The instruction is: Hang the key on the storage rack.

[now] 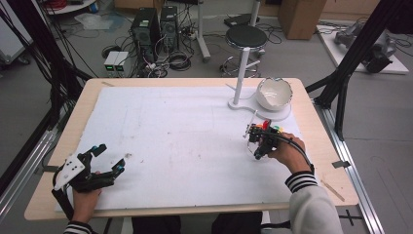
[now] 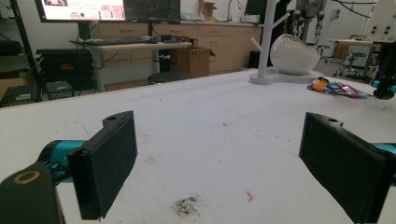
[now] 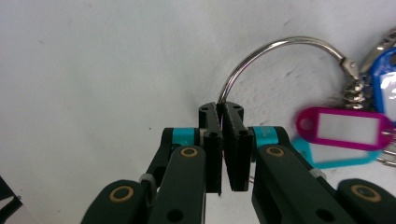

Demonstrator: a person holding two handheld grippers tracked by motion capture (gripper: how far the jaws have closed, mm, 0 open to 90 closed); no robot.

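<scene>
A large metal key ring [image 3: 280, 46] carries several coloured tags: magenta [image 3: 345, 128], blue [image 3: 385, 84] and cyan [image 3: 327, 156]. My right gripper [image 3: 223, 109] is shut on the ring's wire, and the tags lie on the white sheet. From above, that gripper [image 1: 255, 141] sits right of centre with the tags [image 1: 270, 127] just beyond it. My left gripper [image 1: 110, 158] rests at the near left, open, nothing between its jaws [image 2: 219, 163]. Its own view shows the tags [image 2: 334, 87] far off.
A white peg stand [image 1: 241, 73] on a flat base rises at the back right, with a white egg-shaped bowl [image 1: 274, 93] beside it. A white sheet [image 1: 185, 141] covers the wooden table. A stool [image 1: 246, 36] and computers stand beyond the far edge.
</scene>
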